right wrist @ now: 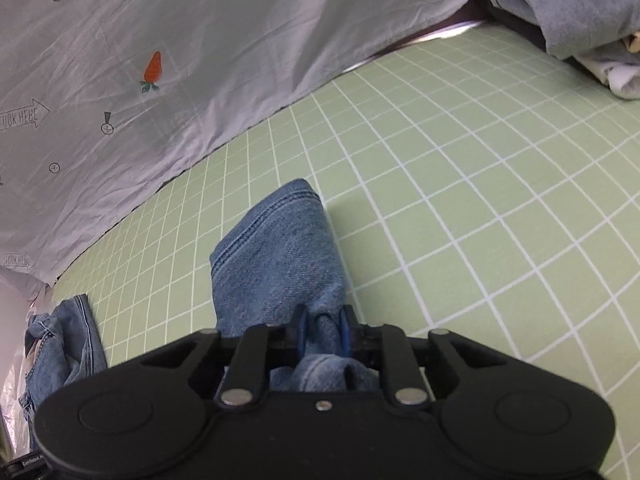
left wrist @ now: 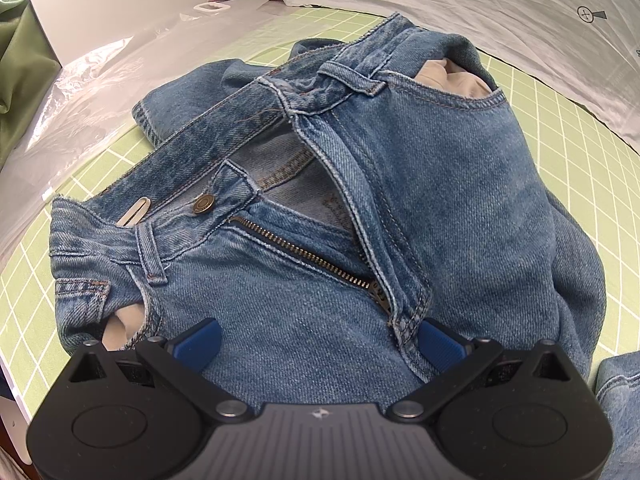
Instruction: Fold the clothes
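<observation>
Blue jeans (left wrist: 420, 200) lie bunched on the green grid mat (left wrist: 560, 128), waistband up, fly unzipped, brass button (left wrist: 203, 204) showing. My left gripper (left wrist: 320, 340) hovers open just over the denim below the zipper, blue pads spread wide with nothing between them. In the right wrist view my right gripper (right wrist: 322, 334) is shut on a bunched fold of a jeans leg (right wrist: 280, 256), whose hemmed end sticks out forward over the mat (right wrist: 480, 200). More of the jeans (right wrist: 60, 344) lies at the lower left.
A white printed sheet (right wrist: 160, 60) borders the mat's far side. Clear plastic film (left wrist: 92, 92) and a green cloth (left wrist: 20, 60) lie left. A heap of grey and white clothes (right wrist: 580, 12) sits at the far right corner.
</observation>
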Tool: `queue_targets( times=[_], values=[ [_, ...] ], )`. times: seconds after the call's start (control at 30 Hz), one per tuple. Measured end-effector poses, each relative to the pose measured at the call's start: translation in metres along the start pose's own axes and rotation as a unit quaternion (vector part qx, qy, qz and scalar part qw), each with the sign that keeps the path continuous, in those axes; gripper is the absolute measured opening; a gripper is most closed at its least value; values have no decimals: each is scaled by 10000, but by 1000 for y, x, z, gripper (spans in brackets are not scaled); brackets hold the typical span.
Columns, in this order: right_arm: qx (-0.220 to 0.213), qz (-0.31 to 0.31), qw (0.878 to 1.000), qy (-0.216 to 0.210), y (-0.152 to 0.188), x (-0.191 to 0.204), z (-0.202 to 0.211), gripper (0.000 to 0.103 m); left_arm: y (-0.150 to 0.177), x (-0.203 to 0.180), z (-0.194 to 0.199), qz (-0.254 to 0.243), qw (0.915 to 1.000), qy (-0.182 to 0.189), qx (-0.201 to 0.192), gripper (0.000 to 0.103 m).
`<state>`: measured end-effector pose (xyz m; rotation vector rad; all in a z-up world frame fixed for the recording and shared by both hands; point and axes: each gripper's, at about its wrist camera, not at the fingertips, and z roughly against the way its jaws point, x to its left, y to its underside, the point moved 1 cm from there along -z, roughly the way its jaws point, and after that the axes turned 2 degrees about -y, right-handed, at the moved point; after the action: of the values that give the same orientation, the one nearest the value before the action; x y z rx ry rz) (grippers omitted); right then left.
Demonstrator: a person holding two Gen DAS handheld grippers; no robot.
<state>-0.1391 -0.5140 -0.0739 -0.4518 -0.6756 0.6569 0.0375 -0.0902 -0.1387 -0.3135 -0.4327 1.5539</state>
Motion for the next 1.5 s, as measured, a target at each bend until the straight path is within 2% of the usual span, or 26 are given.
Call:
queue_targets(
  times=[0.1,0.2,0.3,0.37,0.43,0.5,0.53,0.57,0.67,0.73,0.83,1.0,1.13,1.2,1.37,1.5],
  values=[
    [-441,143,9988,123,-15,3,24,10,0,1,-1,-3,10000,7,1,103],
    [-1080,300,9926,468,-36,3,56,9,-1,2,-2,-16,10000,17,-7,103],
    [-1922,594,9724,1183,-64,3,96,9,-1,3,-3,-23,10000,20,-14,103],
    [-2224,785,9584,1606,-78,-2,112,9,-2,3,-3,-22,10000,15,-17,103],
    [-2178,878,9520,1965,-85,-13,110,13,-2,2,-3,-24,10000,13,-29,103],
    [-1791,908,9477,2482,-83,-28,97,35,-1,3,-2,-29,10000,16,-38,103],
    [-1598,855,9468,2659,-80,-36,90,37,-1,3,-2,-31,10000,21,-43,103],
    [-1470,720,9492,2688,-74,-44,86,38,-1,3,-2,-32,10000,24,-48,103],
    [-1138,206,9592,2579,-53,-62,77,53,-1,3,-2,-22,10000,2,-56,103],
    [-919,65,9619,2573,-40,-66,69,57,-1,1,-2,-22,10000,-13,-46,103],
    [-590,-147,9647,2561,-21,-72,56,71,-2,1,-2,-31,10000,1,-19,103],
    [-41,-499,9661,2533,10,-82,34,74,-5,3,-3,-36,10000,24,37,103],
    [70,-242,9653,2598,19,-74,27,81,-12,7,0,34,9998,133,161,103],
    [169,-112,9646,2630,21,-69,24,90,-17,10,4,106,9995,226,192,103],
    [121,-179,9640,2650,32,-62,23,102,-37,19,35,340,9974,598,-207,103],
    [-45,-98,9639,2662,40,-59,24,103,-64,7,42,133,9955,825,-457,103]
  ],
)
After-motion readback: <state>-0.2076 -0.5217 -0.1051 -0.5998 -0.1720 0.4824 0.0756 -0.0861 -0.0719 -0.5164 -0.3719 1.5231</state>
